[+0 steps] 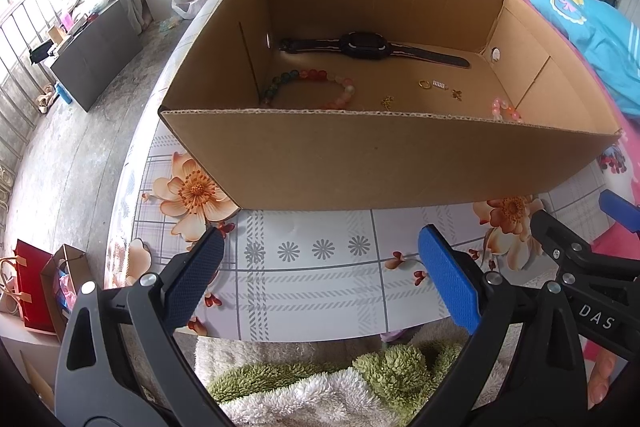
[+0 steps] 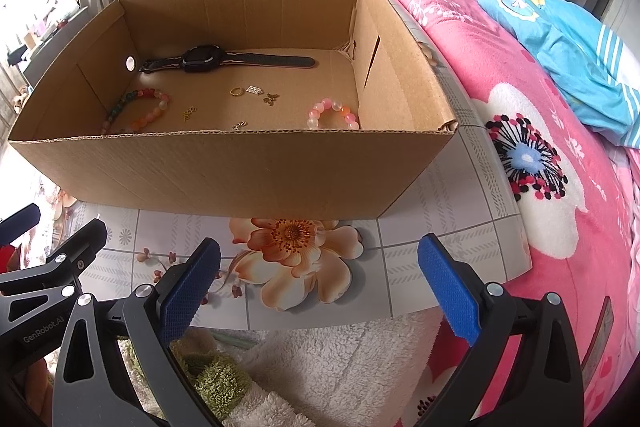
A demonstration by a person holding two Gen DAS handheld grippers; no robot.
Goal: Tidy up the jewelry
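Observation:
An open cardboard box (image 1: pixel 360 155) (image 2: pixel 224 171) stands on the floral table. Inside lie a black watch (image 1: pixel 360 45) (image 2: pixel 204 59) at the back, a multicoloured bead bracelet (image 1: pixel 308 77) (image 2: pixel 156 107) at the left, a pink bead bracelet (image 1: pixel 505 109) (image 2: pixel 332 109) at the right, a gold ring (image 1: pixel 424 84) (image 2: pixel 236 91) and small gold charms (image 2: pixel 271 99) in the middle. My left gripper (image 1: pixel 320 279) is open and empty, in front of the box. My right gripper (image 2: pixel 320 283) is open and empty, also in front of the box.
The floral tablecloth (image 1: pixel 312 279) (image 2: pixel 420 227) ends near both grippers, with a fluffy white and green towel (image 1: pixel 320 379) below. A pink floral blanket (image 2: pixel 540 167) and blue cloth (image 2: pixel 568 47) lie to the right. Bags (image 1: pixel 36 287) stand on the floor left.

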